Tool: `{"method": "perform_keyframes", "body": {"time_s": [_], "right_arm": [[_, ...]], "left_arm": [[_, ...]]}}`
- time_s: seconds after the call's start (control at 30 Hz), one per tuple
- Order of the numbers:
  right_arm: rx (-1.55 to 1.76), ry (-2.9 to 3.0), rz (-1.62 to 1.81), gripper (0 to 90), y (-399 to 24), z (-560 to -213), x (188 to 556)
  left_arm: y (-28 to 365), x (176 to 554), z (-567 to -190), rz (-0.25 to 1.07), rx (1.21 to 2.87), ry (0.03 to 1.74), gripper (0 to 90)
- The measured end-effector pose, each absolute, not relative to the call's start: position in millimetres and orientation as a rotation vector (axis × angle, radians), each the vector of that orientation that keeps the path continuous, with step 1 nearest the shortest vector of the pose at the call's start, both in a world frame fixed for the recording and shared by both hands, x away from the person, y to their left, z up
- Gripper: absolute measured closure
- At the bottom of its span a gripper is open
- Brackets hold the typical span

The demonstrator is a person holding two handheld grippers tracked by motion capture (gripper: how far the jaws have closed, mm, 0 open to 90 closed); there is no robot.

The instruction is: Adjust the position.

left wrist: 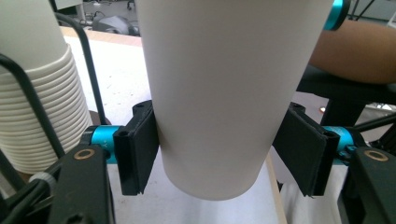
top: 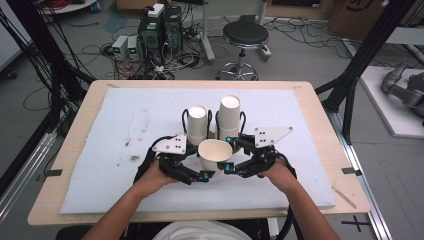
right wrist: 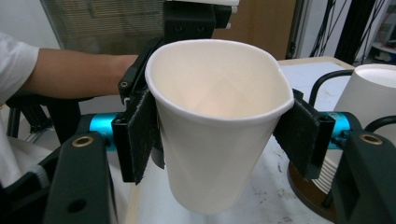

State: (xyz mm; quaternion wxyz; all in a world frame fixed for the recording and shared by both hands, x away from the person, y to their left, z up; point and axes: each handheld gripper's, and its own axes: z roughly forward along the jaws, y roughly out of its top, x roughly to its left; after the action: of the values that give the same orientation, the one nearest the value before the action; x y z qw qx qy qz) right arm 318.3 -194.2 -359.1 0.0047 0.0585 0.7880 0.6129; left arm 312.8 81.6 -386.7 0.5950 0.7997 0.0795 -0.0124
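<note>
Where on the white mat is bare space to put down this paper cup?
Free: the mat left of the left gripper, the strip right of the right gripper, and the near edge in front of the hands. Crowded: the middle, where two cup stacks stand in wire holders behind the held paper cup.

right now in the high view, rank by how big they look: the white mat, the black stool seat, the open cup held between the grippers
1. white mat, by far the largest
2. black stool seat, though it sits farther from the camera
3. open cup, smallest
</note>
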Motion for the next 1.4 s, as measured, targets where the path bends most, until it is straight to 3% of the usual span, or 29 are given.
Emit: {"method": "perform_keyframes", "body": {"time_s": [0.17, 0.23, 0.9, 1.0, 1.27, 1.4], "right_arm": [[0.201, 2.461, 1.946, 27.8, -193, -359, 317], [0.237, 2.446, 1.967, 19.9, -192, -360, 317], [0.223, 2.469, 2.015, 20.4, -178, -367, 316], [0.205, 2.464, 2.017, 29.1, -177, -367, 315], [0.175, 2.446, 2.012, 31.5, -178, -366, 316], [0.172, 2.429, 2.003, 32.0, -180, -365, 316]], "left_arm": [[82, 312, -386, -0.025, 1.850, 0.174, 33.8], [83, 312, -385, -0.023, 1.842, 0.178, 33.8], [78, 309, -383, -0.018, 1.858, 0.153, 33.8], [78, 309, -383, -0.014, 1.861, 0.149, 34.0], [78, 309, -383, -0.022, 1.844, 0.162, 33.5], [79, 311, -385, -0.013, 1.844, 0.191, 28.6]]}}
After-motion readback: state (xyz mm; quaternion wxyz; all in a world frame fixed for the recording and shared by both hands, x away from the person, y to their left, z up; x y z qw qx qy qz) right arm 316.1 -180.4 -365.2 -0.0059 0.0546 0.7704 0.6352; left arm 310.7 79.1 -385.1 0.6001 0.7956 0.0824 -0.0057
